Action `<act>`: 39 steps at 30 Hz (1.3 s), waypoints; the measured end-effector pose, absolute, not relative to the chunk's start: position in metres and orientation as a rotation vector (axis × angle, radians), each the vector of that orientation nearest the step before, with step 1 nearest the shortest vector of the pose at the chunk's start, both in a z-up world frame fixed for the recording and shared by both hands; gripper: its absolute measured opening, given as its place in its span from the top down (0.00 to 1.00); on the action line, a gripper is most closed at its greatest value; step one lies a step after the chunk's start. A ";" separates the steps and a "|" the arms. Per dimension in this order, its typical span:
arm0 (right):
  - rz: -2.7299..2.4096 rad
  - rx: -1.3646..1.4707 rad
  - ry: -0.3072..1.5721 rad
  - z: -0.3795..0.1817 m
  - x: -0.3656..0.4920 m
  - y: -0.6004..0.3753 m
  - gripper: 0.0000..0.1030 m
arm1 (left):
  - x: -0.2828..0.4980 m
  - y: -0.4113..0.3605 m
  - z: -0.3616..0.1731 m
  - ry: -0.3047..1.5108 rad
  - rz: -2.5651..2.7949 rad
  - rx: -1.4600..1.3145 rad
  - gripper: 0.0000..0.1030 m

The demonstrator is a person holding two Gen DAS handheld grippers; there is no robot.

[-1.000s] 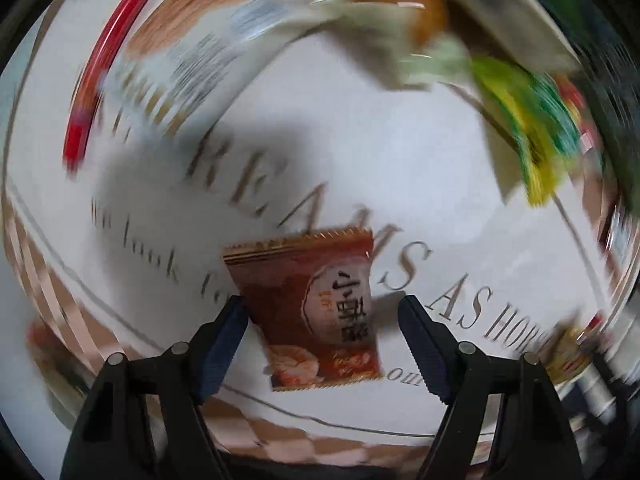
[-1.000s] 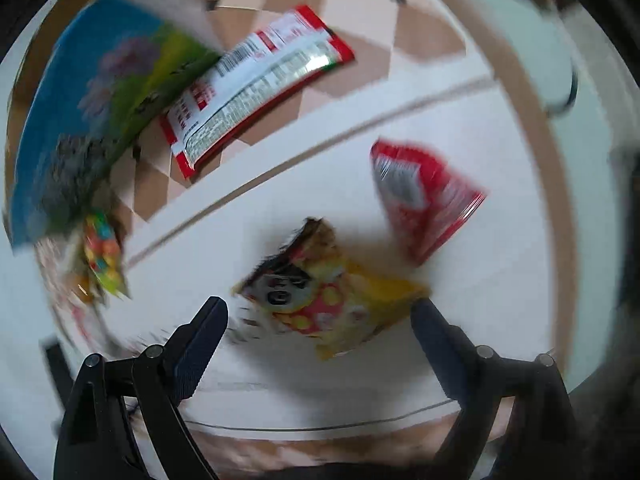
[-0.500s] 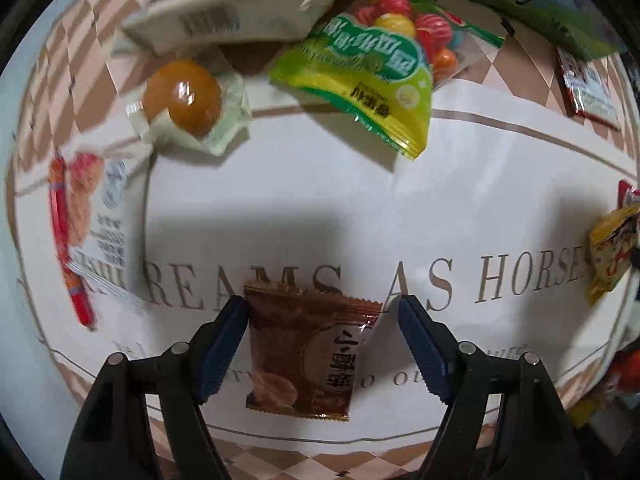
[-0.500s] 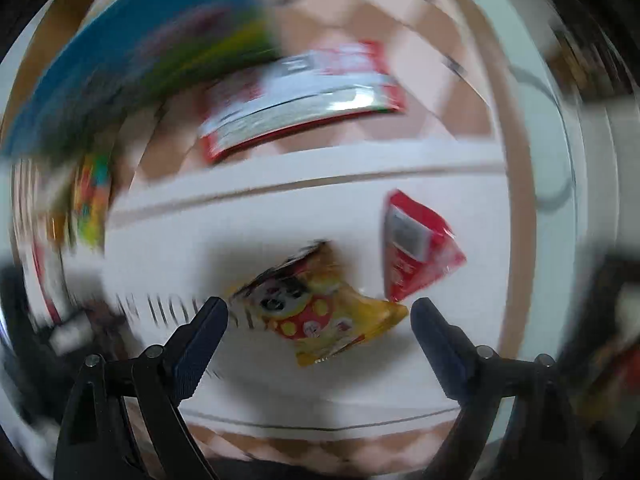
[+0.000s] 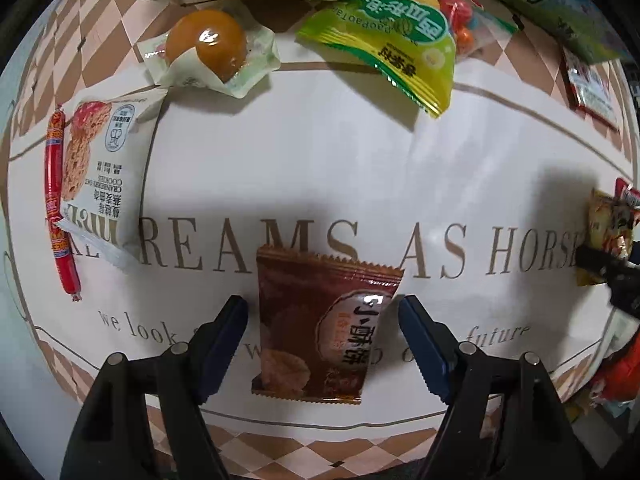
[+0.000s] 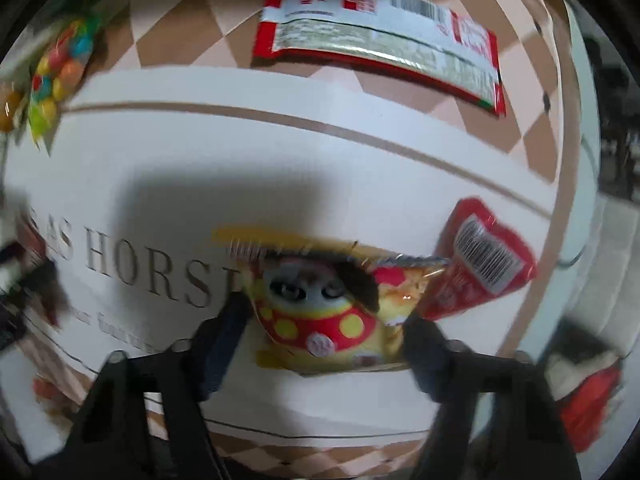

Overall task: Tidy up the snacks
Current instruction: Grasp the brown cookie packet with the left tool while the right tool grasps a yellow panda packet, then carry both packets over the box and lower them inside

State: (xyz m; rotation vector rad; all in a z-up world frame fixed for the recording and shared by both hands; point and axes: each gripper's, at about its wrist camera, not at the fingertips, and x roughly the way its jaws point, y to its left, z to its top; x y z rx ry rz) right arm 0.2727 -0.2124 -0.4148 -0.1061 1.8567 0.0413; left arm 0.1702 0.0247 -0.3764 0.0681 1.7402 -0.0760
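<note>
While the right gripper (image 6: 324, 312) closes its jaws around the yellow cartoon snack pack (image 6: 328, 312), that pack sits on the white cloth (image 6: 240, 152) right between the fingers, the pads at or almost at its 2 side edges; blur makes firm contact hard to call. A second ago those jaws stood much wider and the pack lay ahead of them, so the hand has dropped in and started the pinch. Just to the pack's right, the red pouch (image 6: 488, 264) touches or overlaps its corner and could get dragged along. Further up lies the long red-and-white wrapper (image 6: 380, 32) on the checkered border.

Over on the other side, the left gripper (image 5: 322, 320) hangs straight down with jaws wide, the brown biscuit packet (image 5: 320, 328) lying flat between the 2 fingers, a clear gap on each side, nothing gripped. Its opening is unchanged from a second ago, but the view has rolled, so the packet now lines up squarely.

Around it: cranberry cookie pack (image 5: 104, 176) and red sausage stick (image 5: 58, 208) at left, the egg pouch (image 5: 208, 52) and green candy bag (image 5: 392, 44) further up.

Judging by this, both hands are mid-pickup, the right a step ahead; sorting itself is barely begun.
</note>
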 end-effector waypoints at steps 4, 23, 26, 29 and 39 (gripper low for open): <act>0.011 0.013 1.850 -0.412 0.274 -0.223 0.40 | 0.153 0.013 -0.369 1.690 -0.075 0.064 0.43; 0.079 0.377 1.780 -0.365 0.228 -0.226 0.46 | 0.147 -0.016 -0.287 1.546 -0.125 -0.006 0.47; 0.110 0.417 1.736 -0.340 0.234 -0.225 0.46 | 0.154 -0.023 -0.256 1.491 -0.155 -0.033 0.47; 0.147 0.444 1.678 -0.312 0.251 -0.224 0.46 | 0.172 -0.027 -0.225 1.439 -0.188 -0.063 0.47; 0.194 0.483 1.474 -0.205 0.333 -0.255 0.46 | 0.294 -0.038 -0.140 1.317 -0.245 -0.115 0.47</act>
